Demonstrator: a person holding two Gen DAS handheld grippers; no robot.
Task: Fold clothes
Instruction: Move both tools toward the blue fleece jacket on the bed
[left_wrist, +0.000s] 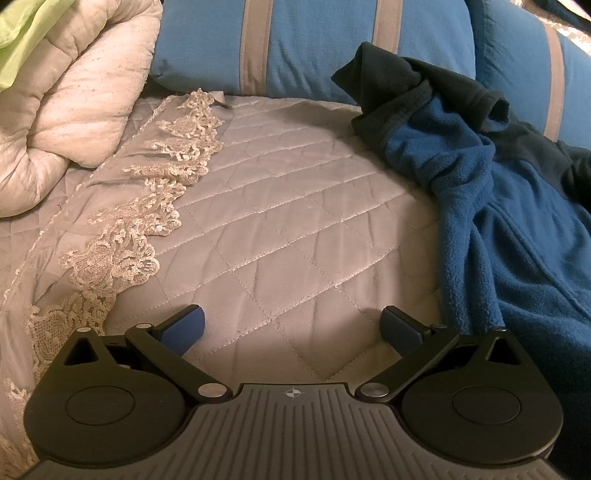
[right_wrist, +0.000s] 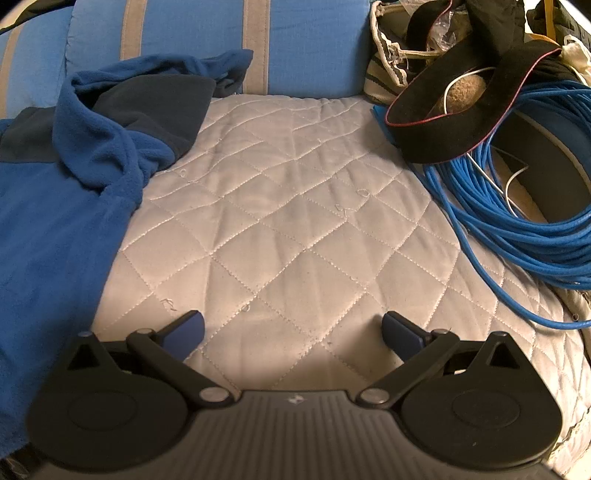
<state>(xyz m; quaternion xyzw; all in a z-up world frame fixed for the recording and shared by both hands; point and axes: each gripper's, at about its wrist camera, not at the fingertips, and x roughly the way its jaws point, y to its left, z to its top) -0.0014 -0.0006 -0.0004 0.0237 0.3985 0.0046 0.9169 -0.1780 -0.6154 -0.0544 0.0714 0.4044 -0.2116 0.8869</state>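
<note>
Between the two tools, on the quilted bed cover (right_wrist: 280, 221), lies the one garment in view, a blue fleece top (left_wrist: 517, 236) with dark navy panels, and both tools flank it with bare quilt straight ahead of each. From the left tool (left_wrist: 291, 326) the fleece lies to the right, its body running near to far along the right edge of that view and a sleeve with a dark cuff reaching far and left toward the striped blue cushions (left_wrist: 295, 40). From the right tool (right_wrist: 291, 330) the same fleece (right_wrist: 48, 221) lies to the left, body along the left edge, a bunched sleeve or collar heaped at the far left against the cushions. So its long axis appears to run near to far, with the rumpled end far and the flatter body near; neither tool is plainly the nearer, since the cloth sits just beside each. Both tools stand wide open, jaws spread and holding nothing. The fleece lies loose and crumpled at the top, not in a neat folded stack, though whether any fold has been laid in its hidden middle I cannot tell. Counted: one fleece, two tools, two or three cushions, one rolled pale comforter (left_wrist: 70, 110) at far left with a bit of lime green cloth (left_wrist: 26, 29) above it, one coil of blue cable (right_wrist: 517, 221) at right, one black hat-like item (right_wrist: 461, 118) resting on the cable.
</note>
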